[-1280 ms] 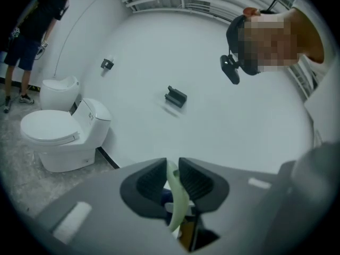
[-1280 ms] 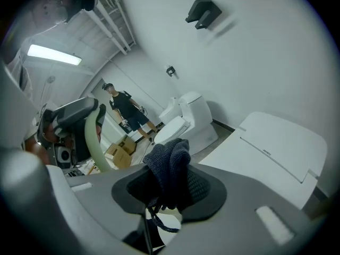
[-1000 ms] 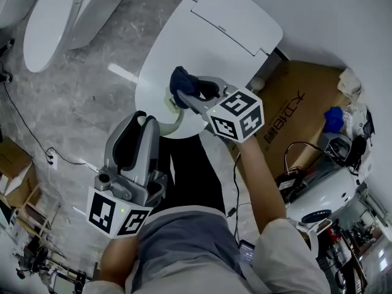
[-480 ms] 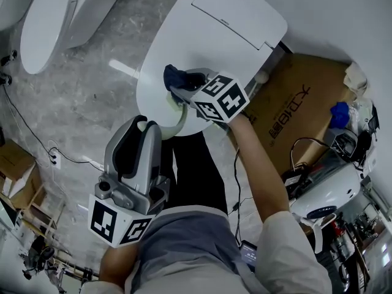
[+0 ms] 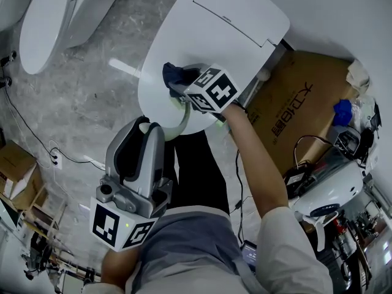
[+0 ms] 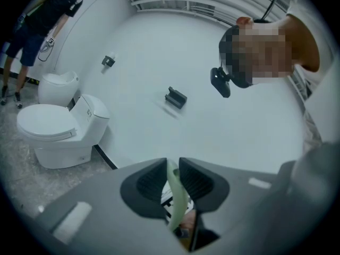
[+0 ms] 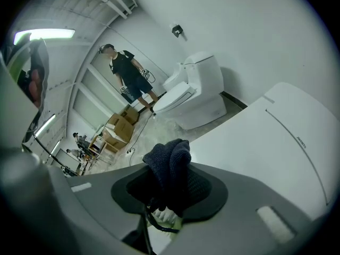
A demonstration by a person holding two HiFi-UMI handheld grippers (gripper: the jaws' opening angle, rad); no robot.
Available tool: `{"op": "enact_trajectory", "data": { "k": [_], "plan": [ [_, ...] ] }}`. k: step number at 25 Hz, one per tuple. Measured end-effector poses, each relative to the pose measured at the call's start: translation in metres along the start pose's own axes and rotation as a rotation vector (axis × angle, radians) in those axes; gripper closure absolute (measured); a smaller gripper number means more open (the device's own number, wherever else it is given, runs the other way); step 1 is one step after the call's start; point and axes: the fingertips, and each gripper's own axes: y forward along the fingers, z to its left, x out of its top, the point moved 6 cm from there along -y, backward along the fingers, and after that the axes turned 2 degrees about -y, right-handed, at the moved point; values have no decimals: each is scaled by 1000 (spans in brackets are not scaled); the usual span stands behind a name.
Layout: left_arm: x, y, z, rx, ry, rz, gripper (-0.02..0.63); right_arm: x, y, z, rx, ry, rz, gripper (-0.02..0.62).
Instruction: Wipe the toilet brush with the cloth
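My left gripper (image 5: 147,128) is shut on the pale green, curved handle of the toilet brush (image 5: 180,119), low in the head view. In the left gripper view the handle (image 6: 174,187) is pinched between the two jaws of the left gripper (image 6: 173,180). My right gripper (image 5: 181,86) is shut on a dark blue cloth (image 5: 173,74), just above the brush's far end and over the closed toilet lid (image 5: 208,35). In the right gripper view the cloth (image 7: 171,166) bulges out of the right gripper (image 7: 170,187), with white bristles (image 7: 163,215) just below it.
A second white toilet (image 5: 43,23) stands at the upper left. A flattened cardboard box (image 5: 300,109) and a heap of devices and cables (image 5: 331,170) lie at the right. Small boxes (image 5: 15,164) sit at the left edge. A person (image 7: 127,73) stands in the background.
My right gripper, still shut on the cloth, has moved up and left along the brush's far end. The left gripper has barely shifted.
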Motion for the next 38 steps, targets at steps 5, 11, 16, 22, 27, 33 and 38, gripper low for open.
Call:
{"op": "enact_trajectory", "data": {
  "k": [5, 11, 16, 22, 27, 33, 38],
  "plan": [
    [1, -2, 1, 3, 4, -5, 606, 1, 7, -3, 5, -26, 35, 468],
    [1, -4, 4, 5, 1, -8, 606, 1, 16, -7, 14, -14, 59, 468],
    [0, -5, 5, 3, 0, -12, 606, 2, 20, -10, 23, -16, 84, 468],
    [-1, -5, 4, 5, 1, -12, 606, 1, 25, -14, 37, -11, 105, 468],
    [-2, -6, 5, 9, 1, -13, 606, 1, 30, -17, 53, 2, 126, 466],
    [-1, -4, 8, 8, -2, -12, 606, -1, 43, -25, 34, -33, 193, 468],
    [-2, -4, 8, 6, 0, -8, 606, -5, 48, -28, 51, -2, 203, 468]
  ]
}}
